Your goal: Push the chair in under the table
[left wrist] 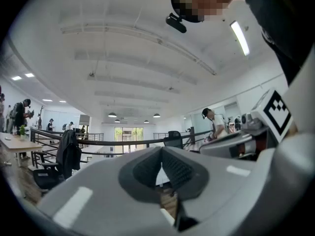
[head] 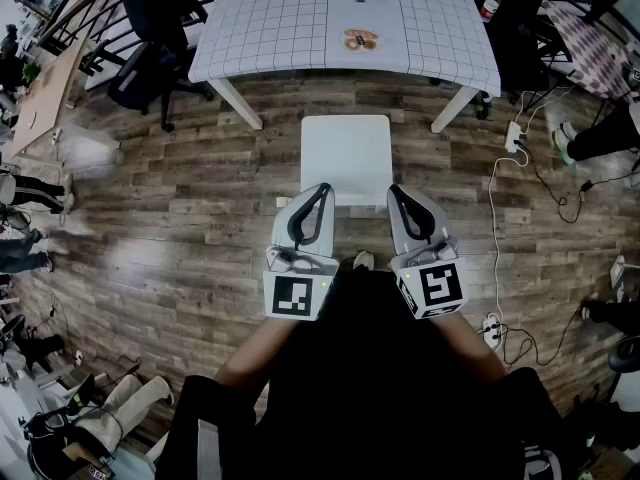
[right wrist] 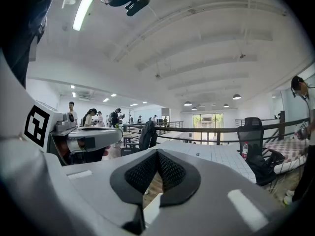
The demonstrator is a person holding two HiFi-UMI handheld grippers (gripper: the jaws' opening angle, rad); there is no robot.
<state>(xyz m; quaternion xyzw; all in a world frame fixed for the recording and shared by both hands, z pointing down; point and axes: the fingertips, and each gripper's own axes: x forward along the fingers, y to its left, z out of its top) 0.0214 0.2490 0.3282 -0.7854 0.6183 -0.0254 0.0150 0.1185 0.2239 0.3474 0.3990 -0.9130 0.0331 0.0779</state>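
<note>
Left gripper [head: 321, 192]: I see its jaws clenched on nothing, tip at the seat's lower left corner.
Table [head: 270, 18]: top centre, under a grid-patterned cloth.
Chair [head: 345, 153]: white seat mid-frame on the wood floor [head: 150, 228], just below the table's near edge, between its two near legs, not yet under it.
Right gripper [head: 397, 194]: jaws clenched, empty, tip at the seat's lower right corner; I can't tell whether either tip touches.
White cable [head: 495, 228]: trails down the right side.
</note>
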